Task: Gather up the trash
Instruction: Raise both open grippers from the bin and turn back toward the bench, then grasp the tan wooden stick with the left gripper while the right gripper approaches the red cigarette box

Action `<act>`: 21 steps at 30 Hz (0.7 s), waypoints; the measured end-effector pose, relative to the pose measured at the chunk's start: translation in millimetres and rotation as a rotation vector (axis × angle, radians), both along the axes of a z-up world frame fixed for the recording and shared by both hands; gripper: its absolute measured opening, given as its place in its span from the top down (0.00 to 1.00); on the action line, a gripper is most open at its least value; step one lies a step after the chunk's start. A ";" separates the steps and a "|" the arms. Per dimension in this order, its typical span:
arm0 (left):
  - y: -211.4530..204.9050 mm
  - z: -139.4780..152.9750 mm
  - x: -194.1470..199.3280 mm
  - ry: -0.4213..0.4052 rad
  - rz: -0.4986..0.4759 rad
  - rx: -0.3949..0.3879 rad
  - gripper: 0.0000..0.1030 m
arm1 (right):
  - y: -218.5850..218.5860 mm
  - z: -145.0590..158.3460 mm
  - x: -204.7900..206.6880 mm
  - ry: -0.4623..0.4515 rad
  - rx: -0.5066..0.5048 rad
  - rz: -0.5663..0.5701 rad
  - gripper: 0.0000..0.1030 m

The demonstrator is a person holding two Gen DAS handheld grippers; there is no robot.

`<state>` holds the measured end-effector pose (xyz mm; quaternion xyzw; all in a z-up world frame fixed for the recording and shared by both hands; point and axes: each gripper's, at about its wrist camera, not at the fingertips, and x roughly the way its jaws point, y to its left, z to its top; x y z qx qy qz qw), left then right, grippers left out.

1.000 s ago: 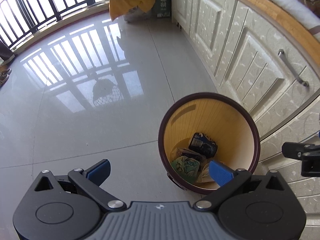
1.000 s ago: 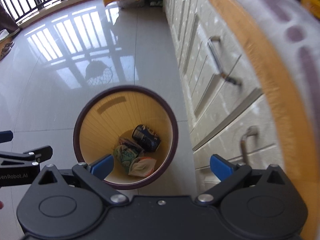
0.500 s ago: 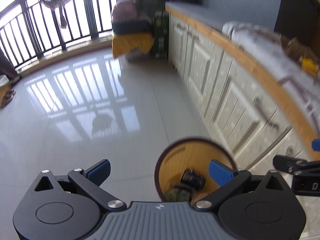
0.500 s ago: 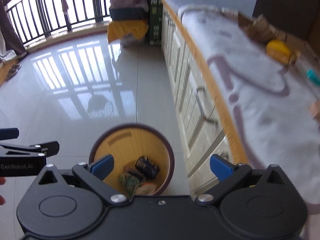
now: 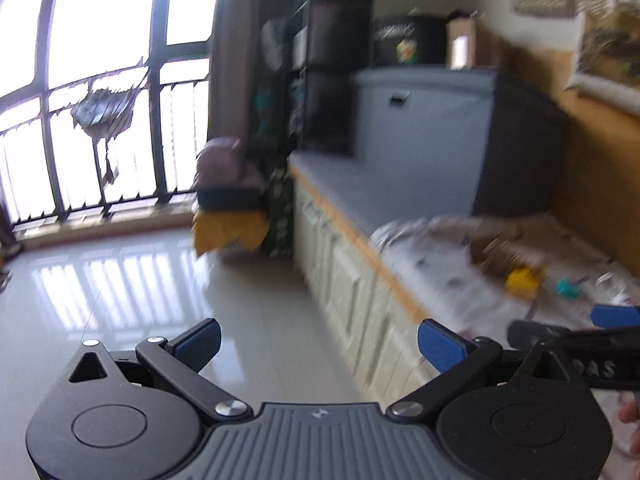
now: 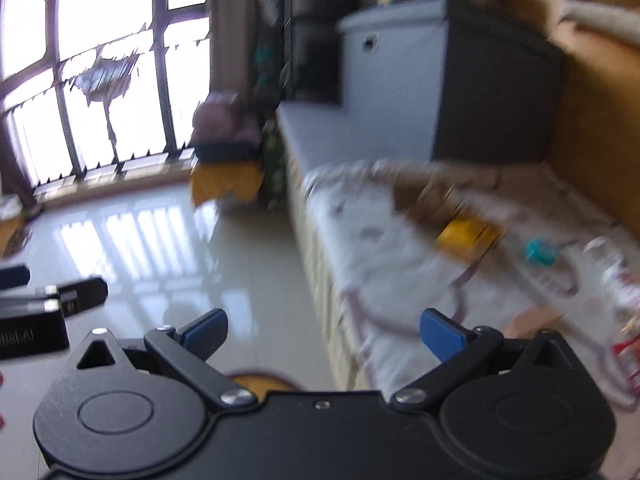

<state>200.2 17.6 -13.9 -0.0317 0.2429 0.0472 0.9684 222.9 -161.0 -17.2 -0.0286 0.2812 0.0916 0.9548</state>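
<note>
Both grippers empty, fingers spread wide: left gripper [image 5: 319, 346], right gripper [image 6: 324, 331]. Trash lies on the cloth-covered surface [image 6: 400, 248], toward two o'clock of the right fingers: a yellow item [image 6: 466, 236], a teal scrap [image 6: 540, 251] beyond it, a crinkled red-and-white wrapper [image 6: 620, 320] at three o'clock near the frame edge. From the left gripper the same yellow item [image 5: 522, 279] sits farther off at two o'clock, with the right gripper's arm between. Right hand judged nearer, likely first to reach. Bin [image 6: 260, 382]: only a sliver of rim at six o'clock, behind the gripper body. Motion blur heavy; item shapes and long axes not readable.
</note>
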 end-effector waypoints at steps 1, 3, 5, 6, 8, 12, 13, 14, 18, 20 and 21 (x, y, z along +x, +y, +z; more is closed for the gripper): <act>-7.9 6.1 1.2 -0.020 -0.017 0.001 0.00 | -2.1 9.7 -0.7 -0.027 0.001 -0.016 0.00; -21.4 17.2 2.5 -0.062 -0.043 -0.001 0.00 | -7.3 26.8 -2.1 -0.089 -0.016 -0.071 0.00; -33.9 27.2 2.7 -0.094 -0.078 0.001 0.00 | -16.1 39.9 -2.7 -0.137 -0.022 -0.117 0.00; -39.7 31.3 3.9 -0.107 -0.095 0.004 0.00 | -22.8 44.7 -3.5 -0.153 -0.011 -0.135 0.00; -52.0 39.2 7.1 -0.134 -0.121 0.008 0.00 | -38.7 49.9 -5.6 -0.182 0.015 -0.185 0.00; -77.2 50.5 13.4 -0.187 -0.177 -0.007 0.00 | -73.6 46.8 -7.3 -0.210 0.003 -0.322 0.00; -85.0 51.5 17.8 -0.192 -0.195 -0.014 0.00 | -83.2 43.8 -6.6 -0.215 -0.003 -0.358 0.00; -93.7 51.3 22.6 -0.198 -0.212 -0.016 0.00 | -94.0 41.5 -5.9 -0.220 -0.007 -0.397 0.00; -128.2 44.7 39.7 -0.199 -0.275 -0.007 0.00 | -133.3 32.8 -6.8 -0.228 -0.003 -0.504 0.00; -143.2 37.8 48.3 -0.191 -0.316 -0.020 0.00 | -154.0 26.8 -6.4 -0.226 -0.003 -0.547 0.00; -150.7 33.9 52.9 -0.184 -0.332 -0.028 0.00 | -163.6 24.0 -6.0 -0.223 -0.006 -0.572 0.00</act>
